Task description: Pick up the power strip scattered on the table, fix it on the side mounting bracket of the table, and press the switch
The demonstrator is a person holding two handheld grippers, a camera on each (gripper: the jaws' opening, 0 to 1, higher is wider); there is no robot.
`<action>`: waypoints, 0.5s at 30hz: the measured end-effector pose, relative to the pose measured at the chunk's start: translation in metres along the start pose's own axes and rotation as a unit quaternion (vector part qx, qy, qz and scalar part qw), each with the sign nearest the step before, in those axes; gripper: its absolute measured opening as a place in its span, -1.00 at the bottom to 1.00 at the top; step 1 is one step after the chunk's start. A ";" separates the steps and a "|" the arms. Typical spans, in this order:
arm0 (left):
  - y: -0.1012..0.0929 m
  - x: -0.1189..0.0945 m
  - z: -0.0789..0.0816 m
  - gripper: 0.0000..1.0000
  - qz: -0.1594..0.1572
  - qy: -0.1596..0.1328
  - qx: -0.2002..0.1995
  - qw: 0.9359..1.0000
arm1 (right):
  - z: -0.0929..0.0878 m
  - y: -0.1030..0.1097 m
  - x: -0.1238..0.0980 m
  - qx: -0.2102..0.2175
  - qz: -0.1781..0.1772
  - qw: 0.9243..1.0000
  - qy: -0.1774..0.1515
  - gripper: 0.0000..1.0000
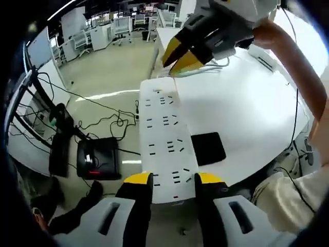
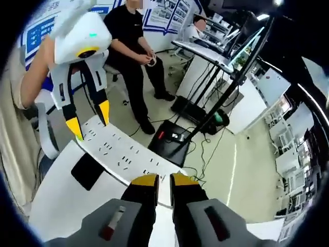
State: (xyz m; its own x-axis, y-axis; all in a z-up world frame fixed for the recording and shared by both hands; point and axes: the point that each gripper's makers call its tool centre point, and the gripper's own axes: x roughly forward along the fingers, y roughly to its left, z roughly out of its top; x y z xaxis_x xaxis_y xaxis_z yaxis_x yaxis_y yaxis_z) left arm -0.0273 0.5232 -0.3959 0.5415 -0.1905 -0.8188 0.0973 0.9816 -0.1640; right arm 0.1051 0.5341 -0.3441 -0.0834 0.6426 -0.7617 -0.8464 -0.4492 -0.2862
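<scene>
Along the edge of the white tabletop [image 1: 247, 113] lies the long white power strip [image 1: 165, 139], its rows of socket slots facing up, with a flat black pad [image 1: 208, 148] just beside it on the tabletop. At the near end, the left gripper [image 1: 173, 180] has its yellow-tipped jaws set against both long sides of the strip, pinching it. At the far end, the right gripper [image 1: 177, 59] hangs just over the strip with its jaws almost pressed together, nothing between them. Its own view shows the same narrow gap [image 2: 164, 180]. On the floor sits a black box [image 1: 97, 158] with a red light, cables around it. No writing on the strip can be read.
</scene>
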 end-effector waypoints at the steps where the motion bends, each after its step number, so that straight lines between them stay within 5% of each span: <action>1: -0.001 0.000 0.001 -0.19 -0.004 -0.007 -0.005 1.000 | 0.002 0.000 -0.001 0.003 -0.004 1.000 -0.006 -0.88; 6: -0.013 0.004 0.014 -0.07 -0.038 -0.069 -0.026 0.997 | 0.002 0.001 -0.014 0.029 -0.041 0.999 -0.014 -0.87; 11: -0.008 0.008 0.017 -0.08 -0.015 -0.081 -0.027 0.996 | 0.002 0.001 -0.024 0.067 -0.065 0.995 -0.030 -0.82; 15: -0.006 0.007 0.028 -0.09 0.003 -0.110 -0.018 0.994 | 0.009 -0.004 -0.040 0.112 -0.086 0.987 -0.078 -0.80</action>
State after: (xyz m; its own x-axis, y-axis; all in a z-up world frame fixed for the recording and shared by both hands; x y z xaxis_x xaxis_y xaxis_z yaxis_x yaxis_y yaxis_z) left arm -0.0005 0.5164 -0.3858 0.7124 -0.1738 -0.6799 0.0659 0.9811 -0.1817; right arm 0.1068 0.5154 -0.3077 0.0054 0.7932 -0.6089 -0.9487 -0.1884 -0.2538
